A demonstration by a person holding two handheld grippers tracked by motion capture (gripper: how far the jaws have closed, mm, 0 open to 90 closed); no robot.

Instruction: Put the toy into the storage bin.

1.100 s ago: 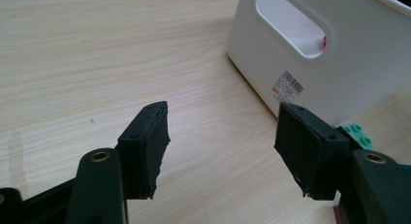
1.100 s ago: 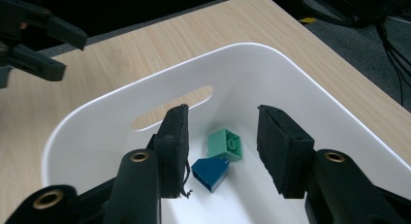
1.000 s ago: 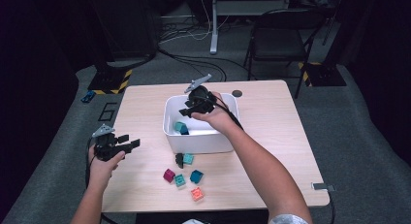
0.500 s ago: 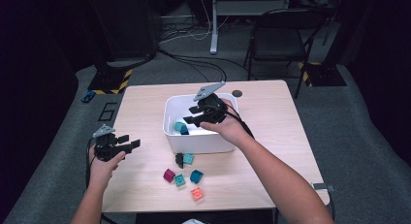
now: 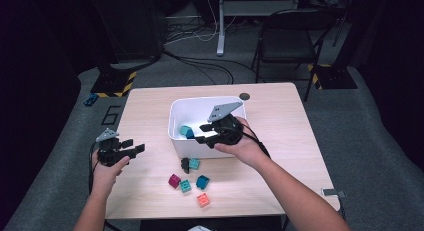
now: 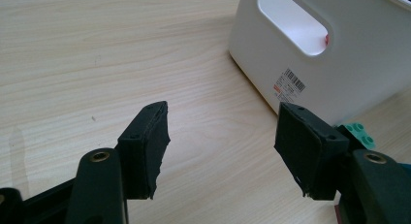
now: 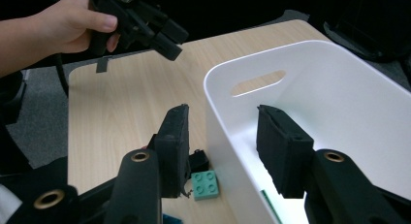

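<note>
Pale wood grain runs across the tabletop (image 5: 280, 121), which stands on grey carpet in a dark room. A white bin (image 5: 176, 122) sits near the middle of the tabletop, a little toward the far edge, with a teal block (image 5: 186, 132) inside by its left wall. The right tool (image 5: 204, 133) hangs over the bin's near rim; in the right gripper view its jaws straddle that rim, one pad outside and one inside, spread moderately with nothing between them but the wall's edge, which they do not press.

Just outside the bin's near wall lie a black piece (image 5: 185, 164) and a mint brick (image 7: 205, 184), touching each other. Closer to the near edge sit a magenta block (image 5: 174, 180), a turquoise block (image 5: 185, 185), a dark teal block (image 5: 202, 181) and an orange block (image 5: 203, 199), near one another.

The left tool (image 5: 134, 149) is held near the left edge, its jaws wide and empty, pointing toward the bin.

Beyond the far edge stand a dark chair (image 5: 290, 46) and a metal post (image 5: 220, 21), with cables (image 5: 190, 61) strewn over the carpet. A yellow-and-black striped foot (image 5: 117, 83) rests off the far left corner, and a small dark disc (image 5: 244, 96) marks the tabletop near the far edge.
</note>
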